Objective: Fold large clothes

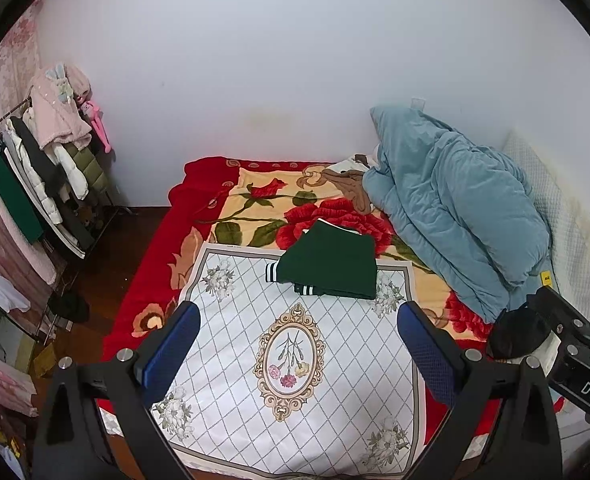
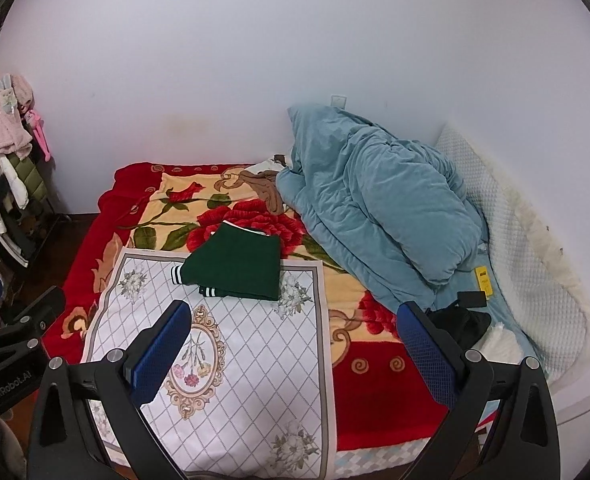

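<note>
Green garment, folded with white-striped cuffs showing, lies on the far edge of the patterned cloth on the bed, well ahead of the left gripper and right gripper, both spread apart and empty.

you have two grippers, left gripper and right gripper, one folded green garment, one white patterned mat, one floral blanket, one blue duvet, one clothes rack.
</note>
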A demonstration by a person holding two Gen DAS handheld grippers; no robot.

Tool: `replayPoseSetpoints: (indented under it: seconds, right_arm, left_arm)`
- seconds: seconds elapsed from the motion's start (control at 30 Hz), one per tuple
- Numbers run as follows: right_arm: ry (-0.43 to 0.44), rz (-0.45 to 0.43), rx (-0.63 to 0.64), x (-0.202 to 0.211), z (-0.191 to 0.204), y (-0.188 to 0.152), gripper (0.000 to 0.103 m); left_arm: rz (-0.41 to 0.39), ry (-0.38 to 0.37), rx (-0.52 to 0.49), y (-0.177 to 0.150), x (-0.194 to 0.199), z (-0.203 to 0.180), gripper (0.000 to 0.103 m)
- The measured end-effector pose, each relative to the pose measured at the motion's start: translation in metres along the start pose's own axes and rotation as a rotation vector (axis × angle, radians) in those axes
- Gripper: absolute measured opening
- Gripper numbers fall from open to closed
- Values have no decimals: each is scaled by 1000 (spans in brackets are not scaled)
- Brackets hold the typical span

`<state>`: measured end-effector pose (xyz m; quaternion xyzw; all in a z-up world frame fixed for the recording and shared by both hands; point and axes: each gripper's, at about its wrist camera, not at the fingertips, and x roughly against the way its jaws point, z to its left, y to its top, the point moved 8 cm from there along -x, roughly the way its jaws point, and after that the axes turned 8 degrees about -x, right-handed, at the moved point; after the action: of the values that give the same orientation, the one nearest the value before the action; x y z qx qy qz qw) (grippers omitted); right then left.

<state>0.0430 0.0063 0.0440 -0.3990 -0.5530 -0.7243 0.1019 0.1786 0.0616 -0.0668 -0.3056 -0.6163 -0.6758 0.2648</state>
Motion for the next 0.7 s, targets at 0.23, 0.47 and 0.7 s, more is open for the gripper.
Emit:
replayPoseSetpoints:
  seconds: [0.23,0.47,0.7]
  right_arm:
    - [1,-5,-11,-1,-3,3,103]
    - [-4,-6,-17,3,-10,1,103]
    - [-5,-9,-19,4,-13,1,103]
  left_arm:
    - [-15,-5,-15,3,7,2,101]
    - [-28,-7,-20,5,12,5,101]
    - [-39,-9,-23,6,16,8,101]
